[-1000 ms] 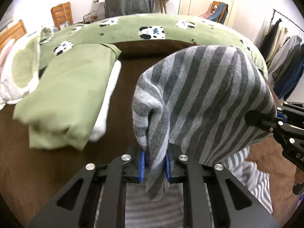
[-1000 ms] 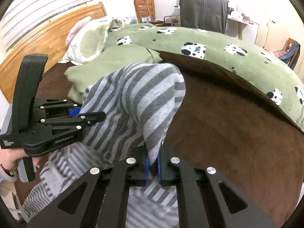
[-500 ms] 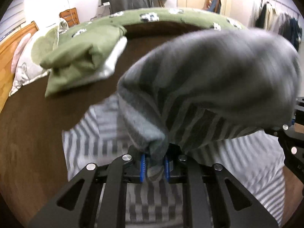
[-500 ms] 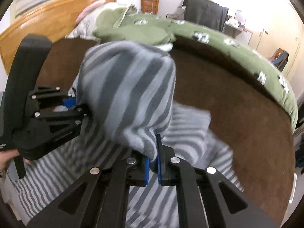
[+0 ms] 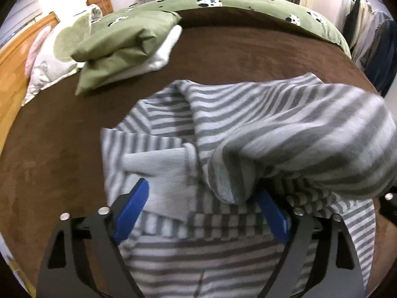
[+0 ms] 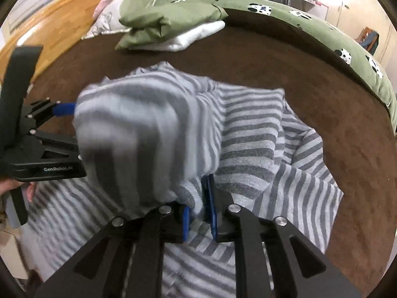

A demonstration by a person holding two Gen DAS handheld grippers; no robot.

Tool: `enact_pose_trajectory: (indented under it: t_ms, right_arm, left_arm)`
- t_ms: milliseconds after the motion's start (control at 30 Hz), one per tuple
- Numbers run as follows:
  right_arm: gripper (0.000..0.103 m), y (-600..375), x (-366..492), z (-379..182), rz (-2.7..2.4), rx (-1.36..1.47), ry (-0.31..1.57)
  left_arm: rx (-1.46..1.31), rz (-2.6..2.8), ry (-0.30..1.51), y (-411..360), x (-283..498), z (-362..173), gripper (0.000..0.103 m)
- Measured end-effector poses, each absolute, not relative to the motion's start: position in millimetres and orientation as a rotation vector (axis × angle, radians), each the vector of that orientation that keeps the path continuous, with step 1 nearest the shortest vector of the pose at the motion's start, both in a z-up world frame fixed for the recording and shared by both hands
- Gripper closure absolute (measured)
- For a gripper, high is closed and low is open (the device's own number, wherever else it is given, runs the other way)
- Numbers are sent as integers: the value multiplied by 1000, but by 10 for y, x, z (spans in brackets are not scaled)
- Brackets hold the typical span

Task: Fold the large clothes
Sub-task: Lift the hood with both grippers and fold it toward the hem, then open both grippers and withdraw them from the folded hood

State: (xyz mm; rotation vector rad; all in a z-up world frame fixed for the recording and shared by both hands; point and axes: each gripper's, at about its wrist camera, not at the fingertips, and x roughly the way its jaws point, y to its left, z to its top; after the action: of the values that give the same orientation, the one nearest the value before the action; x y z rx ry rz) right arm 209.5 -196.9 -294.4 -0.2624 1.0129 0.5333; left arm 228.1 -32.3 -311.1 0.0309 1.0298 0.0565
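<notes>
- Left wrist view shows the left gripper [image 5: 201, 208] with its blue pads [image 5: 131, 208] spread wide apart; it grips nothing, and the striped sweater [image 5: 248, 134] only lies between and over its open fingers.
- A folded-over part of the sweater hangs blurred above the right pad of this gripper, touching it, so I judge the cloth is just let go on this side to drop onto the layer below.
- Right wrist view shows the right gripper [image 6: 199, 213] with its pads close together and a bunch of striped cloth pinched between them; it is clenched on the sweater.
- This side holds, in my judgement, so that the fold stays lined up while the other side is laid down.
- The sweater lies on the brown bed cover [image 6: 273, 57], directly under and in front of both grippers, its far edge pointing toward the pillows.
- A green folded pile [image 6: 171, 19] with a white cloth under it rests well apart, near the wooden headboard [image 6: 49, 32], probably put aside as finished items.
- The fold seems nearly placed; the lifted part is not yet flat.
</notes>
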Motion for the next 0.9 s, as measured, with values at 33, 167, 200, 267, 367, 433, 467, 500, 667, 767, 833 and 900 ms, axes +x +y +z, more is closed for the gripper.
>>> enact_pose_trajectory:
  t_ms: [33, 167, 200, 267, 367, 433, 467, 500, 667, 767, 833, 900]
  right_arm:
    - [80, -1971, 2074, -2873, 536, -260, 1013]
    - [30, -1989, 1906, -2487, 552, -273, 958]
    - [30, -1994, 1877, -2428, 554, -279, 964]
    - [30, -2037, 1840, -2336, 545, -263, 967]
    - [30, -2144, 1896, -2200, 530, -187, 974]
    - [34, -2192, 2005, -2166, 524, -135, 984]
    - [35, -2207, 2071, -2173, 524, -115, 994]
    - [40, -2211, 2166, -2190, 524, -97, 1011]
    - [77, -2117, 2430, -2509, 547, -50, 1074]
    - [88, -2059, 2518, -2769, 544, -8, 1112]
    - [88, -2022, 2504, -2915, 541, 10, 1137]
    - [88, -1983, 2431, -3019, 543, 24, 1151]
  left_arm:
    - [29, 65, 1030, -290, 2261, -2995, 13]
    - [40, 78, 1028, -189, 2228, -2666, 9]
    - [48, 83, 1027, -174, 2221, -2587, 9]
    - [56, 85, 1023, -143, 2210, -2475, 8]
    - [52, 88, 1032, -117, 2236, -2366, 7]
    - [30, 74, 1037, -120, 2282, -2332, 7]
    - [18, 67, 1041, -139, 2316, -2323, 7]
    - [6, 56, 1048, -168, 2369, -2324, 7]
    - [-15, -31, 1082, -442, 2698, -2445, 7]
    - [-30, -89, 1104, -642, 2870, -2628, 7]
    - [-41, -80, 1121, -710, 2909, -2811, 7]
    - [-55, -68, 1152, -716, 2870, -2980, 7]
